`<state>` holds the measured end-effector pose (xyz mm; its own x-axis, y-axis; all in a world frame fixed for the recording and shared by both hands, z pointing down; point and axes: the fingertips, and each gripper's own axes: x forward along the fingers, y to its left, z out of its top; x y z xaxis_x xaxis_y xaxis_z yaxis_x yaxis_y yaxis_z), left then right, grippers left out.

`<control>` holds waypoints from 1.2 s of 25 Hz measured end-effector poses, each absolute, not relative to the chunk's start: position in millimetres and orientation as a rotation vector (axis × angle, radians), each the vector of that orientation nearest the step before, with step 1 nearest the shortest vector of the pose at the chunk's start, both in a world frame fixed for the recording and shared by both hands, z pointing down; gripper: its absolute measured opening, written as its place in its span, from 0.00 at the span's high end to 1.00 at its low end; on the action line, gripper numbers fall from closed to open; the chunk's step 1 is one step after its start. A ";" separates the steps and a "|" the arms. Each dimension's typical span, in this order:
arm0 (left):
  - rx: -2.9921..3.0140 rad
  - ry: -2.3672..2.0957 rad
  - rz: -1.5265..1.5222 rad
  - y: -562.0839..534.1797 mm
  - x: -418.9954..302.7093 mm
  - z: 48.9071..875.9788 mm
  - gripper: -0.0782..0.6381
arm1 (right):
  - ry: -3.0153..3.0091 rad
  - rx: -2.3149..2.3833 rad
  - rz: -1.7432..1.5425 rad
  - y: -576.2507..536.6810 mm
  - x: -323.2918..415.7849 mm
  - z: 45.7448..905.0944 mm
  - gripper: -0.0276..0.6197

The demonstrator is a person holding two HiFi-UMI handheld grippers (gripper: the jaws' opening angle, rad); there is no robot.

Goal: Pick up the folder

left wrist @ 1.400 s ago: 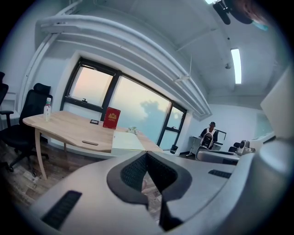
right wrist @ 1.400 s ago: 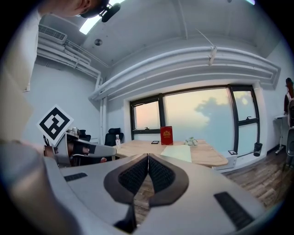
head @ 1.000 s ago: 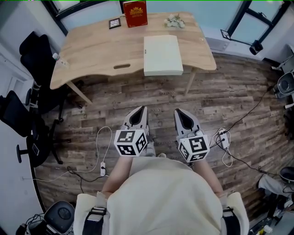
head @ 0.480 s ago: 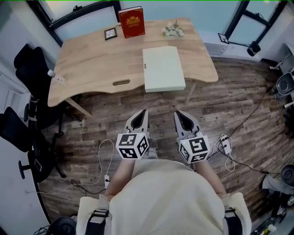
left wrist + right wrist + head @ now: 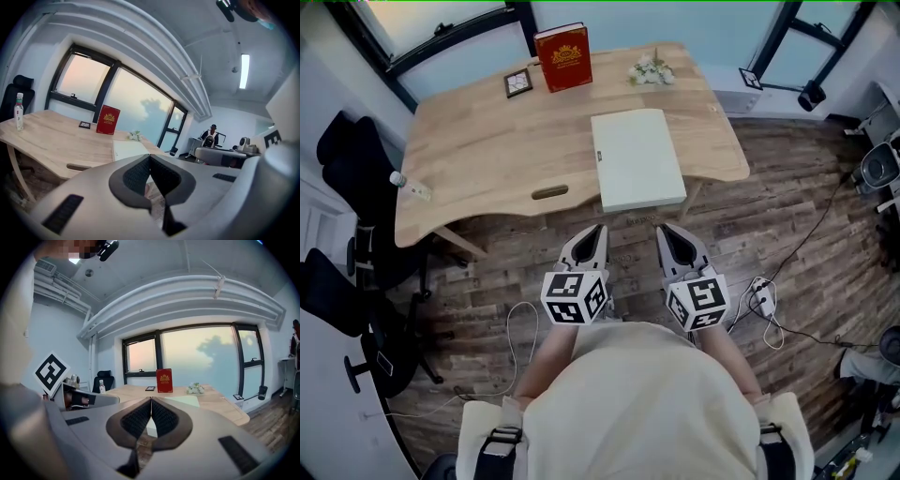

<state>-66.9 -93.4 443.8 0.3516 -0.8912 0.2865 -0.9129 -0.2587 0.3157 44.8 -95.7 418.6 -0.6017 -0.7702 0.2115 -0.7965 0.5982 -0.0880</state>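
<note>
Jaws on left gripper (image 5: 596, 231) and right gripper (image 5: 662, 231) are clenched, empty. The folder (image 5: 637, 159) seems light, thin, bendy; better take its near edge.

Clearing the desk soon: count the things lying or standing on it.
5: white folder near the front edge, red book, small frame and flowers along the back, bottle at the left edge. None seems hidden.

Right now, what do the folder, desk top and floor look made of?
Folder: pale, matte, smooth, flat with crisp edges; likely plastic or coated card, can't tell which. Desk top: light wood, visible grain and plank joints, satin finish; solid or veneer unclear. Floor: dark wood-look planks, weathered pattern; laminate or vinyl possible.
</note>
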 end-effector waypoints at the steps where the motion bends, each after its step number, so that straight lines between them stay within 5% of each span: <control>1: 2.203 -1.571 0.070 -98.7 -69.4 443.5 0.86 | -2.670 1.326 0.260 -100.5 42.3 418.3 0.93; 30: 2.238 -1.440 0.093 -185.2 -132.5 473.9 0.86 | -2.586 1.567 0.450 -178.8 2.0 451.5 0.93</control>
<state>-132.5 -185.2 473.9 0.4459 -0.8418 0.3043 -0.8739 -0.3357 0.3517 2.0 -178.8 451.5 -0.4722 -0.8531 0.2221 -0.8779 0.4325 -0.2053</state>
